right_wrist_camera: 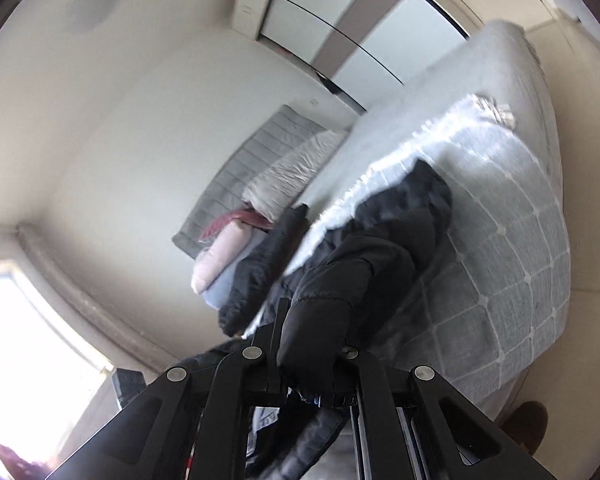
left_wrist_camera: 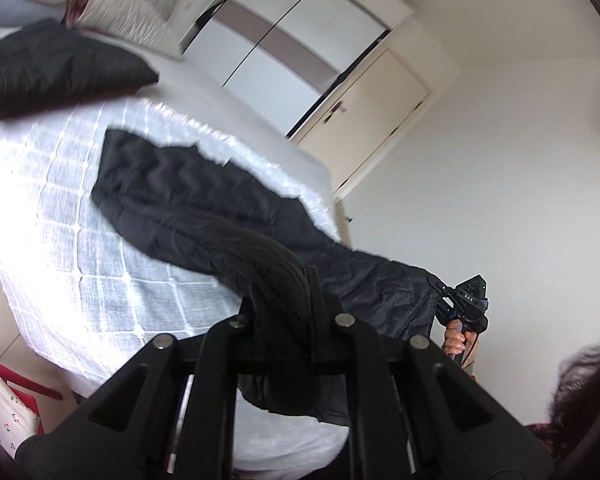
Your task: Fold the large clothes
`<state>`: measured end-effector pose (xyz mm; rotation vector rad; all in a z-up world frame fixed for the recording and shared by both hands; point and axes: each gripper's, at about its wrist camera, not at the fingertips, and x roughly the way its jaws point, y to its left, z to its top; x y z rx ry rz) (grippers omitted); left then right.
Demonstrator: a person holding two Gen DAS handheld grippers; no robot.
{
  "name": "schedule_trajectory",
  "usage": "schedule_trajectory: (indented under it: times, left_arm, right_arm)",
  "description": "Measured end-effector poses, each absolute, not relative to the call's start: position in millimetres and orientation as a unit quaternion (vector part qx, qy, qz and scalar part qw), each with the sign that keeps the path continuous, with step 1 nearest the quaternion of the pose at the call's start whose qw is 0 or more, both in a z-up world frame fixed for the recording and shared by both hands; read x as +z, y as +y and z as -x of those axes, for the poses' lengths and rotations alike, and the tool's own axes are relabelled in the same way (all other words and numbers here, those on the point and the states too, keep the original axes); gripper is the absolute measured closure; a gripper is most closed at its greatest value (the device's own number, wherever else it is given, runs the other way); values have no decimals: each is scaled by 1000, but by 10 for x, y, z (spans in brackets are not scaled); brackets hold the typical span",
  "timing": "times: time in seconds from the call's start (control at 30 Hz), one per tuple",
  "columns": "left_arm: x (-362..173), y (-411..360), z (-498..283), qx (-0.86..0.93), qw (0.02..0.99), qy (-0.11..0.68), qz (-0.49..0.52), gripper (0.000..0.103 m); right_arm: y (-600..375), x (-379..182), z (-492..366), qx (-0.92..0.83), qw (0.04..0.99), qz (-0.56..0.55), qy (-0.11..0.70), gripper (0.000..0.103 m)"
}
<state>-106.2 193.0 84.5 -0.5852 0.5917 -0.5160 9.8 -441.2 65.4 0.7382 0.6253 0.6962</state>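
Fold had barely started: no crease made yet, as far as the views showed. The black jacket [left_wrist_camera: 188, 200] was clamped at two points and partly lifted, the rest trailing on the bed ahead of the grippers.

Left gripper [left_wrist_camera: 288, 300] was pinched narrow on a bunched, ribbed-looking edge of the jacket. Right gripper [right_wrist_camera: 312, 344] was clamped tight on a puffy quilted section; from the left wrist view it sat off to the right, holding the far end, with a hand [left_wrist_camera: 456, 338] on its grip.

Remaining, by my read: spread it flat, tuck sleeves, fold.

Materials: jacket was matte, padded, stitched in channels, so bulky and springy. White throw [left_wrist_camera: 60, 208] under it was thin weave with a raised grid and a fringed edge. A dark cushion [left_wrist_camera: 48, 68] lay beyond the jacket.
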Motion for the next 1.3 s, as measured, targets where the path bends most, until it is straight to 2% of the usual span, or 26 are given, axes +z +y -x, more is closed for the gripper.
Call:
schedule_trajectory:
  times: [0.17, 0.37, 0.5, 0.73, 0.83, 0.87, 1.0, 1.07, 1.1, 1.13, 1.17, 1.2, 1.27, 1.3]
  left_arm:
    - [1048, 2022, 1207, -260, 887, 258, 280, 89]
    - [824, 2302, 564, -208, 872, 269, 352, 88]
    - [590, 2517, -88, -148, 864, 277, 393, 85]
    - [-205, 2441, -1495, 6, 862, 370, 346, 85]
    - [-526, 2442, -1686, 16, 861, 381, 337, 83]
    - [-579, 2444, -1714, 16, 858, 386, 339, 82]
    - [-560, 2412, -1768, 19, 851, 398, 341, 79]
    - [-521, 2403, -1768, 20, 847, 409, 339, 68]
    - [-497, 2401, -1768, 20, 846, 411, 340, 63]
    - [-433, 2410, -1715, 15, 847, 407, 343, 52]
    - [-363, 2422, -1624, 9, 849, 400, 345, 39]
    - [-280, 2446, -1532, 0, 854, 388, 346, 34]
    - [-147, 2494, -1382, 4, 870, 362, 336, 24]
    - [-105, 2507, -1340, 12, 877, 352, 327, 22]
  right_arm:
    - [-4441, 989, 123, 322, 843, -342, 262, 96]
    - [-4299, 1043, -336, 275, 858, -336, 275, 96]
    - [-4179, 872, -952, 214, 870, -344, 280, 95]
    - [-3735, 197, -2201, 87, 881, -301, 356, 95]
    - [-3653, -193, -2508, 57, 874, -274, 397, 94]
    - [-3637, -282, -2570, 51, 868, -271, 412, 91]
    - [-3636, -405, -2698, 45, 858, -270, 435, 85]
    - [-3647, -374, -2669, 49, 856, -273, 437, 80]
    - [-3676, -331, -2631, 54, 854, -281, 434, 69]
    - [-3706, -273, -2585, 63, 853, -292, 427, 61]
    - [-3736, -212, -2552, 70, 854, -302, 418, 46]
    - [-3783, -144, -2494, 82, 855, -312, 406, 39]
    - [-3837, -15, -2429, 98, 860, -317, 387, 37]
    - [-3862, 36, -2386, 105, 865, -312, 378, 36]
